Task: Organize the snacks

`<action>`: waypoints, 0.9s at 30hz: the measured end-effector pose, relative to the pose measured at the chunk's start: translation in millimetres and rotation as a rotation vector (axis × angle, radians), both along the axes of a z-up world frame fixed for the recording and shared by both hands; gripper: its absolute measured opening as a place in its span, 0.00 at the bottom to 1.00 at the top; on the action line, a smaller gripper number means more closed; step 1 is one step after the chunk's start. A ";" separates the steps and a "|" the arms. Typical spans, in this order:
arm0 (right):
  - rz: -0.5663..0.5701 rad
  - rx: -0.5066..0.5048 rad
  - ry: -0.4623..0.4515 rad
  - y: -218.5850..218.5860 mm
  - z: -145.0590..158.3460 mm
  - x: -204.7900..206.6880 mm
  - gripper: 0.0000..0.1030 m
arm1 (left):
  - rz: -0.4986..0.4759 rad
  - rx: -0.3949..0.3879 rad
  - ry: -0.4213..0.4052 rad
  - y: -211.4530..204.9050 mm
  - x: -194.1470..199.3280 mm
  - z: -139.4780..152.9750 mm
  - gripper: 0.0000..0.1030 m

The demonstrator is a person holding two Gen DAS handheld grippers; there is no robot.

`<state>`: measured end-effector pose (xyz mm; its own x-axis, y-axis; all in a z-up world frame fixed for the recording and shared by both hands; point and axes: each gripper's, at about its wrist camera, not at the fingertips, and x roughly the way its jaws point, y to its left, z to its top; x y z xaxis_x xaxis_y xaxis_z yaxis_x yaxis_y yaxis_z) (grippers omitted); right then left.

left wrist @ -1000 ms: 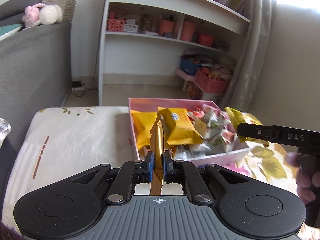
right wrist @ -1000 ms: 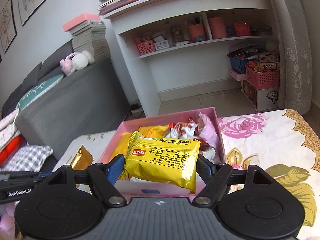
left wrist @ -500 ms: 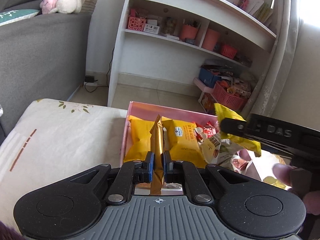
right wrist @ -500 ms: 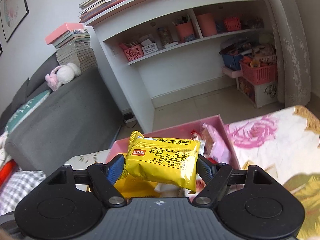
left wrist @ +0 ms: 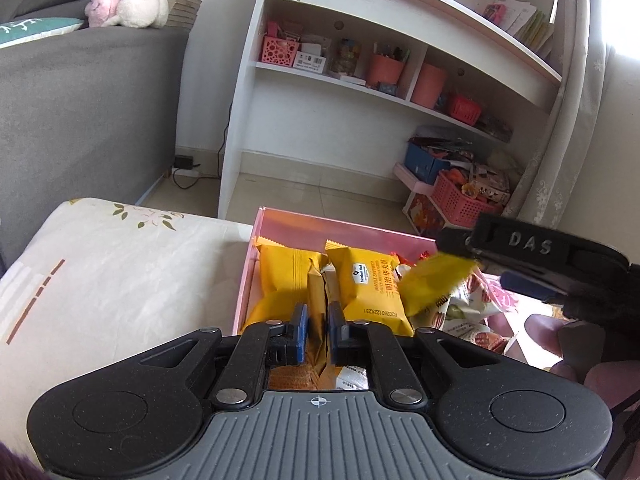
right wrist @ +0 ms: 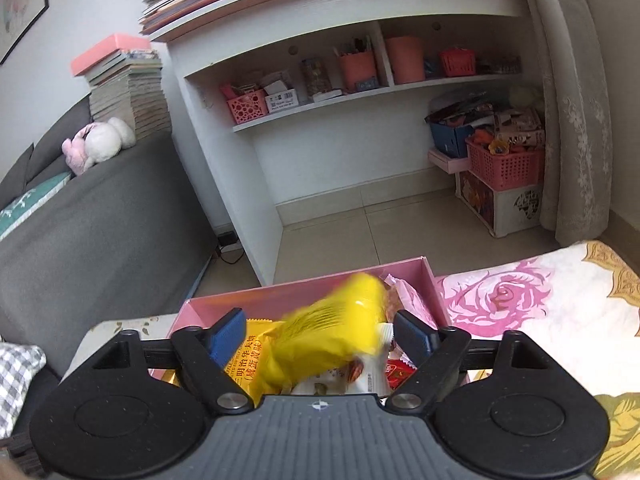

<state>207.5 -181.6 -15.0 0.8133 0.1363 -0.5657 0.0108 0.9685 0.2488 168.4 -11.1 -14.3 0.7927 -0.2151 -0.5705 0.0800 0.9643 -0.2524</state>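
Observation:
A pink box [left wrist: 340, 230] on the floral-covered table holds several snack packets. My left gripper [left wrist: 318, 330] is shut on a thin gold packet [left wrist: 316, 304], held edge-up over the box's near left part. My right gripper [right wrist: 320, 330] is open over the box [right wrist: 304, 286]; a yellow packet [right wrist: 332, 336], blurred and tilted, sits loose between its fingers above the other snacks. In the left wrist view the same yellow packet [left wrist: 434, 282] hangs under the right gripper's finger [left wrist: 512, 240].
A grey sofa [left wrist: 80, 92] stands at the left. A white shelf unit [left wrist: 360, 80] with pink pots and baskets is behind the table. A red basket [right wrist: 504, 168] and boxes sit on the floor by the curtain. The floral cloth [right wrist: 540, 304] extends right of the box.
My right gripper has opened and let go of the yellow packet, which is tipping down into the box. Both grippers have moved forward over the box. The left still holds the gold packet.

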 end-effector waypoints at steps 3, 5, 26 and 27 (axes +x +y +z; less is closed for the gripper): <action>-0.022 0.030 -0.010 -3.9 5.9 -2.4 0.82 | -0.012 0.005 0.005 -2.0 -2.1 2.0 0.22; -0.031 0.041 -0.007 -8.3 9.8 -6.9 0.82 | -0.025 0.014 0.000 -4.0 -5.1 5.0 0.37; -0.080 -0.102 0.140 -14.2 61.0 -111.5 0.93 | 0.019 0.148 0.122 -4.8 -99.7 55.8 0.99; -0.078 -0.109 0.146 -12.3 60.3 -116.1 0.93 | 0.022 0.159 0.128 -4.8 -103.9 55.7 0.99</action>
